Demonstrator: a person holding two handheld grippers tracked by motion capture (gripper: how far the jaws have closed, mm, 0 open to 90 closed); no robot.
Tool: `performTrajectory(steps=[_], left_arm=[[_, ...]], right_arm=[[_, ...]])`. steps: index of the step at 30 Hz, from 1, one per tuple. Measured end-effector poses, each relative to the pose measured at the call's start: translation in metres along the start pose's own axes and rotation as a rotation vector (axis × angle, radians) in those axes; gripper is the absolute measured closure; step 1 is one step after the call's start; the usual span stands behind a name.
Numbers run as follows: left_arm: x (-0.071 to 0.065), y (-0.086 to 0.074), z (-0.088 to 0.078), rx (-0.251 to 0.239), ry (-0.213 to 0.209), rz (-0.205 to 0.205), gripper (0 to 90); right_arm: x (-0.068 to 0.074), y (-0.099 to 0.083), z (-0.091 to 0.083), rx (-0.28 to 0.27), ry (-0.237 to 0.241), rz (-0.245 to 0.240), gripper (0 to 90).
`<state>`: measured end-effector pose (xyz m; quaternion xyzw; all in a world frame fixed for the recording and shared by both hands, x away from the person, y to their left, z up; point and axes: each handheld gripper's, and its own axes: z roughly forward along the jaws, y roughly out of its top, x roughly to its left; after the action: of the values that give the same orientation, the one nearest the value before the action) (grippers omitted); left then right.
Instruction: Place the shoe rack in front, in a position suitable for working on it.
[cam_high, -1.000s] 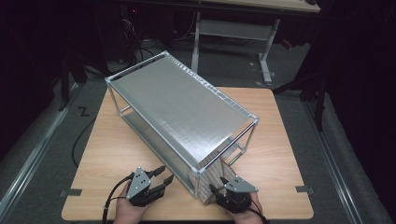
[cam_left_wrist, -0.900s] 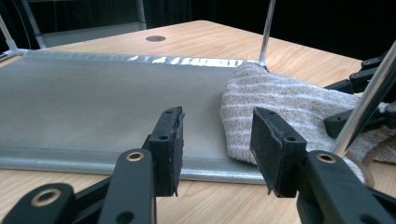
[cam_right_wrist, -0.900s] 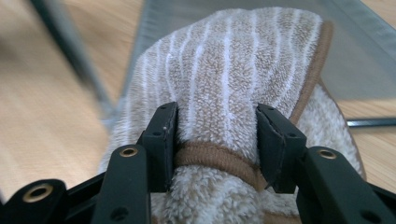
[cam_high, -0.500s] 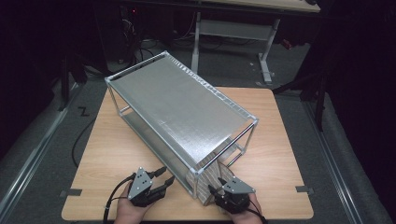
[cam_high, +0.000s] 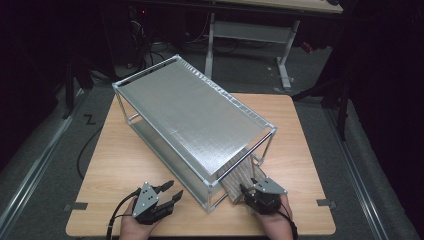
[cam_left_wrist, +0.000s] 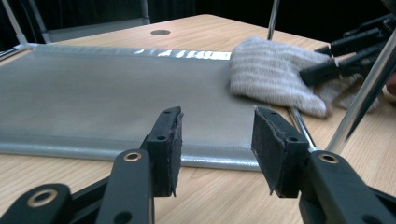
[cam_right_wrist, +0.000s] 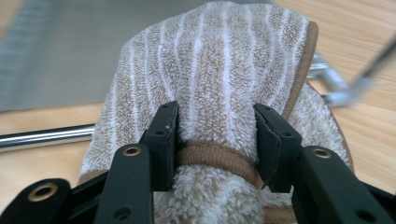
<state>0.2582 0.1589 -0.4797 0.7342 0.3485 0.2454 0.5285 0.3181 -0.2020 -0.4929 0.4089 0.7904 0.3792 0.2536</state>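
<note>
- Right tool (cam_right_wrist: 215, 140): matte black jaws clenched on a bunched, fluffy towel (cam_right_wrist: 219, 70), beige terry with thin white stripes and a brown hem.
- The towel lies at the near end of the rack (cam_high: 190, 107), partly on its lower shelf.
- Rack: chrome tubes, flat silvery textured shelves, on the wood-grain surface (cam_high: 305, 130).
- Left tool (cam_left_wrist: 217, 140): released, jaws apart with nothing between them, facing the lower shelf's edge.

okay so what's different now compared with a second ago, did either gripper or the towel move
The right gripper, clamped on the beige striped terry towel, has pushed a little further in under the silver two-tier metal shelf rack, carrying the towel toward the lower shelf. Nothing was taken hold of or let go. The left gripper stayed put with its jaws open and empty, opening slightly further. The rack and the wooden table kept their places.
</note>
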Motion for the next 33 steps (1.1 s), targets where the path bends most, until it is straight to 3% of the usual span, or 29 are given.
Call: performTrajectory(steps=[4,7,13,22,27,33], left_arm=[[0.001,-0.001,-0.004,0.001,0.013,0.011,50.9],[0.001,-0.003,-0.006,0.002,0.020,0.015,48.1],[0.003,-0.003,-0.008,0.005,0.025,0.007,44.5],[0.008,0.002,-0.003,-0.013,0.040,0.002,35.7],[0.006,0.004,0.002,-0.015,0.053,0.012,32.8],[-0.001,0.006,0.010,-0.013,0.053,0.037,28.0]], right_arm=[[-0.021,0.000,0.004,0.002,-0.054,0.043,53.4],[-0.032,0.000,0.007,0.005,-0.067,0.081,52.5],[-0.032,0.001,0.009,0.007,-0.061,0.076,53.8],[-0.005,-0.001,0.000,0.014,0.022,0.025,53.0],[0.020,-0.002,-0.006,0.022,0.101,-0.014,51.6],[0.048,-0.003,-0.011,0.027,0.155,-0.077,50.1]])
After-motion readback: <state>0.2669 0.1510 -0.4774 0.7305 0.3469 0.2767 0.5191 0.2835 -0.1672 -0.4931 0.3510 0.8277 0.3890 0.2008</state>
